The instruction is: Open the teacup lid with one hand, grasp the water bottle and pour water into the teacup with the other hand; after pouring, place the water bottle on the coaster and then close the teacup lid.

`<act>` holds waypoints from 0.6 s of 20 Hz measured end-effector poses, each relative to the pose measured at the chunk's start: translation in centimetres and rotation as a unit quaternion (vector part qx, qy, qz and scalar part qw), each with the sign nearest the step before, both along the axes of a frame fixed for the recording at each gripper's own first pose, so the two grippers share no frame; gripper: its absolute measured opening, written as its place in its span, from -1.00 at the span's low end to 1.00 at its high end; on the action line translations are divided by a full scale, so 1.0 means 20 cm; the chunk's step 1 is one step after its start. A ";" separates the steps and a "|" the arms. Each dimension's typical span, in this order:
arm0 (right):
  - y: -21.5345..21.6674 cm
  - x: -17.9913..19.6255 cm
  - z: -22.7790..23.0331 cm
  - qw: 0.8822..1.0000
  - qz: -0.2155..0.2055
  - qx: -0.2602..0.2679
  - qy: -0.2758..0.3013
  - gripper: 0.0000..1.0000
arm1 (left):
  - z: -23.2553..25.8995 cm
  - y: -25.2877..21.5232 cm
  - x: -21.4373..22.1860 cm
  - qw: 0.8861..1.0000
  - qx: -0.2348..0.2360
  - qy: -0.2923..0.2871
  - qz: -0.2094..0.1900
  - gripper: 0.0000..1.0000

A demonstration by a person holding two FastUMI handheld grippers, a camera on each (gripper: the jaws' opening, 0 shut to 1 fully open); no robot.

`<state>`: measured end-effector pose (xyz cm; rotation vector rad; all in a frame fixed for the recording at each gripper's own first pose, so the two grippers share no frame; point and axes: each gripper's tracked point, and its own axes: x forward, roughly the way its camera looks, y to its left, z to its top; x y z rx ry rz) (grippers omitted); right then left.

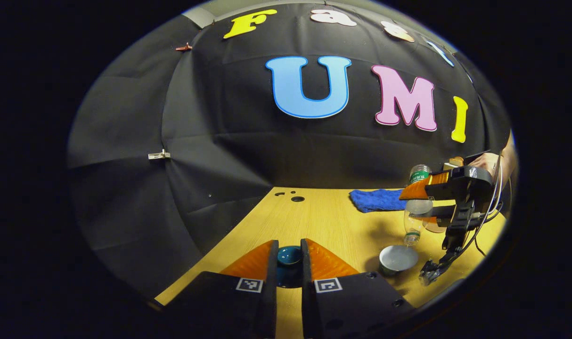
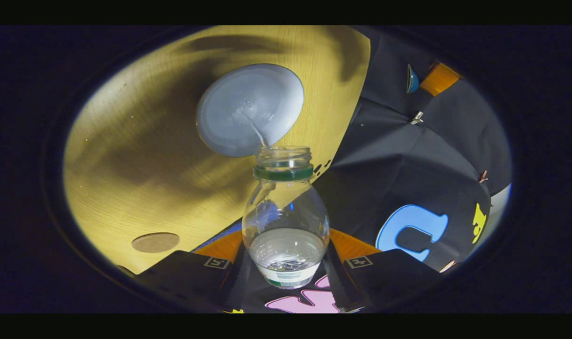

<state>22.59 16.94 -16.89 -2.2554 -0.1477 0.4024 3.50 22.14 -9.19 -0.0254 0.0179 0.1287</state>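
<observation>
Two grippers are busy at once. Nearest me in the left gripper view, my left gripper [image 1: 289, 256] is clamped on the teacup lid [image 1: 289, 255], its fingers pressing the lid's sides above the worktop [image 1: 323, 216]. In the right gripper view, my right gripper [image 2: 286, 256] is closed around the water bottle [image 2: 286, 221], which is tipped mouth-down with a thin stream of water running into the open teacup [image 2: 249, 109]. The round coaster [image 2: 155, 242] lies on the worktop well apart from the teacup. Farther off in the left gripper view, a blue cloth [image 1: 376, 199] sits beyond the bottle, probably bunched, though it is small here.
</observation>
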 end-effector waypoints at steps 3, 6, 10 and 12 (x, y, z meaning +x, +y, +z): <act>0.00 -0.01 0.00 1.000 -0.001 0.006 0.005 0.47 | 0.00 -0.02 0.00 1.000 -0.001 0.000 0.000 -0.49; -0.02 -0.01 0.00 0.999 -0.015 0.029 0.015 0.46 | 0.03 -0.04 -0.01 1.000 -0.003 -0.004 0.000 -0.57; -0.13 -0.02 0.02 0.988 -0.076 0.123 0.044 0.47 | 0.10 -0.06 -0.01 1.000 -0.003 -0.004 0.003 -0.50; -0.19 -0.04 0.04 0.973 -0.116 0.187 0.063 0.47 | 0.18 -0.09 -0.01 1.000 -0.003 -0.010 0.004 -0.57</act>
